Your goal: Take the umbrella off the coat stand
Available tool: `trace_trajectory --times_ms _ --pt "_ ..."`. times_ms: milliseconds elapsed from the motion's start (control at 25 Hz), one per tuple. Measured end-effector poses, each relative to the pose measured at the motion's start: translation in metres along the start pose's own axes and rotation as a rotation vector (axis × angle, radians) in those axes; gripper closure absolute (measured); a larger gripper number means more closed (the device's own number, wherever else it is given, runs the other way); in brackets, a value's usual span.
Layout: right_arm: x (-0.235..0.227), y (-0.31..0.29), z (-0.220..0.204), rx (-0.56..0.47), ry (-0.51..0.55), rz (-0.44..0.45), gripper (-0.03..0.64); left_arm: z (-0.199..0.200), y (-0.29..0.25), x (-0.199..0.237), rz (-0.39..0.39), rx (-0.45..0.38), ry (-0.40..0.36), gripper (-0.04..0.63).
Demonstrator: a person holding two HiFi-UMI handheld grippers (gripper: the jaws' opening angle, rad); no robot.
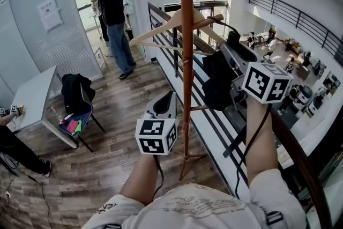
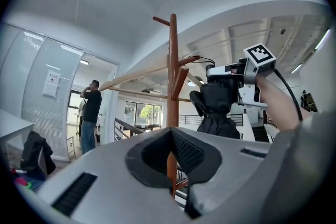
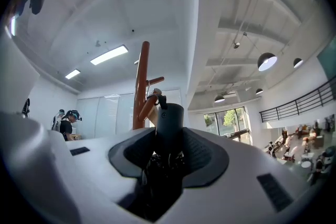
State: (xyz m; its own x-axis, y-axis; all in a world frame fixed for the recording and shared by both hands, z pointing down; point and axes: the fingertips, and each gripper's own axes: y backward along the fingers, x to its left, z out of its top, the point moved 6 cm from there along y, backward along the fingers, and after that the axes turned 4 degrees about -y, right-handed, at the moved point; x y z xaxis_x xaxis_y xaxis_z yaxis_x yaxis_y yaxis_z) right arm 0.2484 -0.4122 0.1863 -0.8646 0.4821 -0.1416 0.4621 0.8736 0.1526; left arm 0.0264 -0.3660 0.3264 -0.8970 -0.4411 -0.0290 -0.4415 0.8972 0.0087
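Observation:
The wooden coat stand (image 1: 186, 19) rises straight ahead, with a wooden hanger (image 1: 166, 27) on its pegs. My right gripper (image 1: 233, 55) is shut on the handle of a black folded umbrella (image 1: 217, 80), held just right of the pole at peg height. In the right gripper view the handle (image 3: 169, 123) fills the jaws, and its strap reaches to the tip of a peg (image 3: 148, 105). The left gripper view shows the umbrella (image 2: 218, 107) hanging below the right gripper (image 2: 226, 73). My left gripper (image 1: 166, 98) is lower, just left of the pole, shut with nothing in it.
A dark balcony railing (image 1: 166, 35) runs behind the stand, with an open lower floor to the right. A person (image 1: 112, 13) stands at the back left. A chair with a black bag (image 1: 77, 96) and a white table (image 1: 32, 99) are at the left.

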Motion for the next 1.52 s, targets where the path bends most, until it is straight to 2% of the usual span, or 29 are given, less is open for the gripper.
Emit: trace_trajectory --times_ms 320,640,1080,1320,1520 --pt "-0.018 0.022 0.025 -0.038 0.0 -0.064 0.463 0.008 -0.003 -0.009 -0.024 -0.002 -0.003 0.591" --pt "-0.024 0.053 0.026 -0.06 0.01 -0.088 0.463 0.011 -0.006 -0.018 -0.046 -0.005 0.004 0.591" --pt "-0.007 0.093 -0.034 -0.055 0.029 -0.112 0.463 0.007 -0.019 -0.03 -0.106 -0.007 0.004 0.591" --pt "0.014 0.103 -0.071 -0.054 0.03 -0.092 0.463 0.003 -0.022 -0.04 -0.155 0.003 0.005 0.591" --pt "0.019 0.111 -0.105 -0.031 0.02 -0.128 0.463 -0.004 -0.021 -0.046 -0.171 0.008 0.02 0.591"
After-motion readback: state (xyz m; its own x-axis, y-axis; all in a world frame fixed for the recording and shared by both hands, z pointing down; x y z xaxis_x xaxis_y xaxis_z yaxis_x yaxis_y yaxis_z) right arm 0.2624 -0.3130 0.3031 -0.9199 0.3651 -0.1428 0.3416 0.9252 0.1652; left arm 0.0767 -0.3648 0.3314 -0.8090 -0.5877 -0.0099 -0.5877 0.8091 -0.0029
